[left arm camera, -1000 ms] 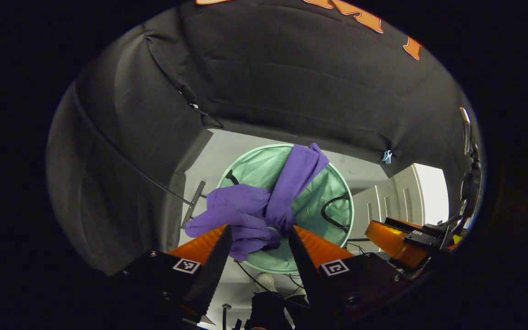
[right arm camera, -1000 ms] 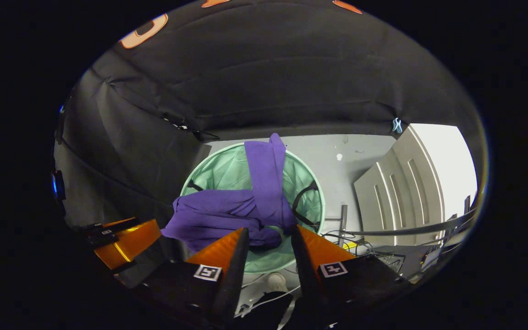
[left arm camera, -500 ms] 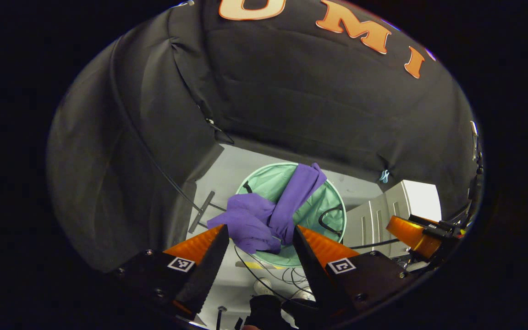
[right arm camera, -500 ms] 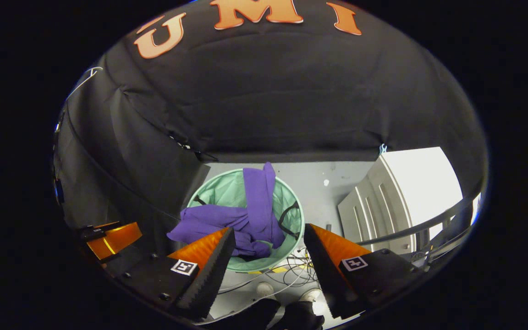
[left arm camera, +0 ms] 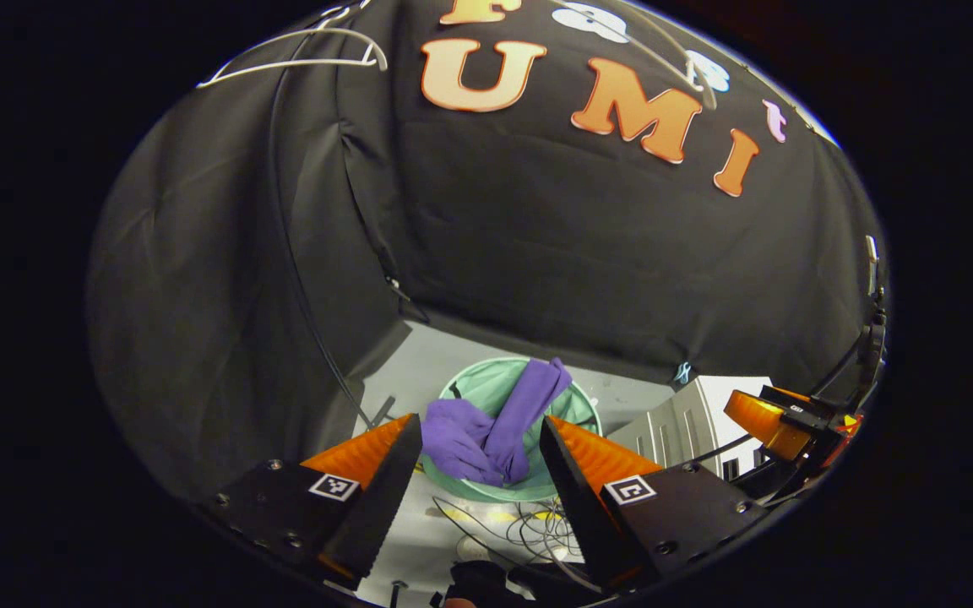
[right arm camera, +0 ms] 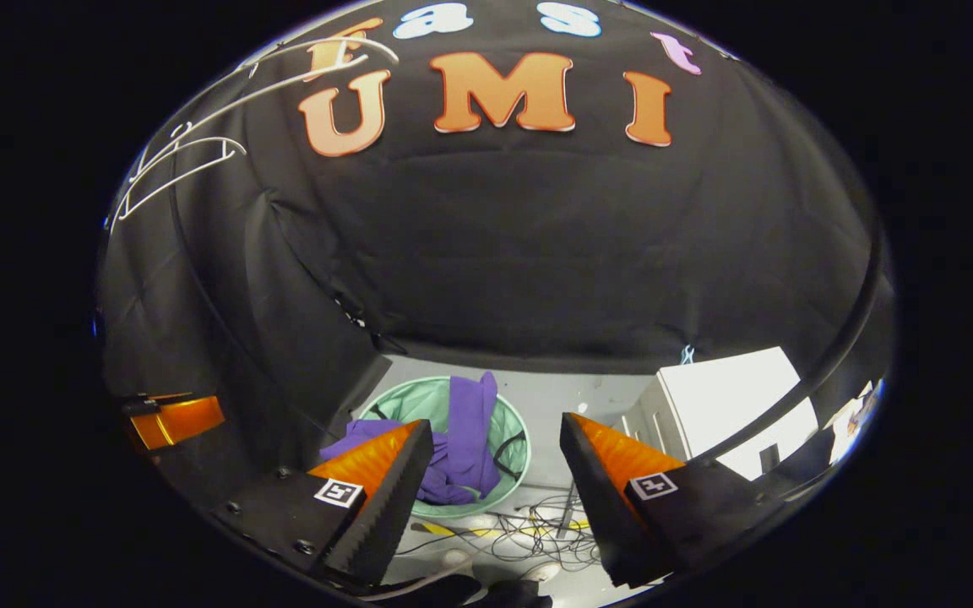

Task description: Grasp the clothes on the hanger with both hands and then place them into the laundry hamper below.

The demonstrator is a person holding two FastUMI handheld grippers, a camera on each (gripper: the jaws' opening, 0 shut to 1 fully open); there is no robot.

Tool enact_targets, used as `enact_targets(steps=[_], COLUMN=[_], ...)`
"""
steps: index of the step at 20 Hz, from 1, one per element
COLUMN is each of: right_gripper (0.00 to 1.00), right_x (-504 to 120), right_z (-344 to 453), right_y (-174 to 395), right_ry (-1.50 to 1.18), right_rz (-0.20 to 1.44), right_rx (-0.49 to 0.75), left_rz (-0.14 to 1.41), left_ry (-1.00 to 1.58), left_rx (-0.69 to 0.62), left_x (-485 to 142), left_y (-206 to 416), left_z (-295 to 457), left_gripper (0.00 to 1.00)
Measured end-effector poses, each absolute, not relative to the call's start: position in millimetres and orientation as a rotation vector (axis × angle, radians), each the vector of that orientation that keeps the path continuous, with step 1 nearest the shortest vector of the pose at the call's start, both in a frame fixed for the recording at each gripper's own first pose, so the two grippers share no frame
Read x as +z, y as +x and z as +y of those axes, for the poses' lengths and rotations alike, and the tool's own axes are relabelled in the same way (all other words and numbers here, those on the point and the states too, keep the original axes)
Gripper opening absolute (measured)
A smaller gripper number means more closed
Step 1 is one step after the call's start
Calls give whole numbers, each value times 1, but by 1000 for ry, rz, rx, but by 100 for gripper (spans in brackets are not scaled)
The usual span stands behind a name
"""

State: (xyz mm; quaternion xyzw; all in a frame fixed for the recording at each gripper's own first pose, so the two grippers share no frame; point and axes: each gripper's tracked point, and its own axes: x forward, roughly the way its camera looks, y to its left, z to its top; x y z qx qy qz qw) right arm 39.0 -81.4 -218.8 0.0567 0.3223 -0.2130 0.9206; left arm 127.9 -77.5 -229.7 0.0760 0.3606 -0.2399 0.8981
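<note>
1. Your left gripper (left arm camera: 474, 435) hangs high above the booth floor, its two fingers spread wide with nothing between them.
2. Your right gripper (right arm camera: 495, 439) sits at a similar height, fingers likewise parted and holding nothing.
3. Far below, the purple clothes (left arm camera: 486, 426) lie in the pale green laundry hamper (left arm camera: 575, 404), bunched on its near-left side, with one long fold draped over the far rim.
4. From the right gripper view, the same clothes (right arm camera: 465, 435) fill the left and middle of the hamper (right arm camera: 513, 439), and part of the cloth spills over the left rim.
5. A white wire hanger (left arm camera: 292, 61) hangs bare at the upper left of the left gripper view; in the right gripper view, two bare hangers (right arm camera: 187, 165) show against the black wall.
6. Loose cables (right arm camera: 529, 528) lie tangled on the grey floor just in front of the hamper.
7. A white cabinet (right arm camera: 731, 409) stands to the hamper's right.
</note>
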Motion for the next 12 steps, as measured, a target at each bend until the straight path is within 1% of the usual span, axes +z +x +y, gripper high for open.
enact_targets(steps=[5,9,12], right_gripper=[99,99,99], right_x=[-142,-80,-39], right_z=[-77,-65,-59], right_y=[39,40,39], right_ry=[109,86,68], right_rz=[522,413,333], right_rx=[-444,-426,-424], left_rz=[556,458,356], left_ry=[110,63,69], left_rx=[-539,-591,-595], left_x=[-140,-85,-56], left_y=[134,127,136], left_z=[-87,-105,-110], left_gripper=[90,90,90])
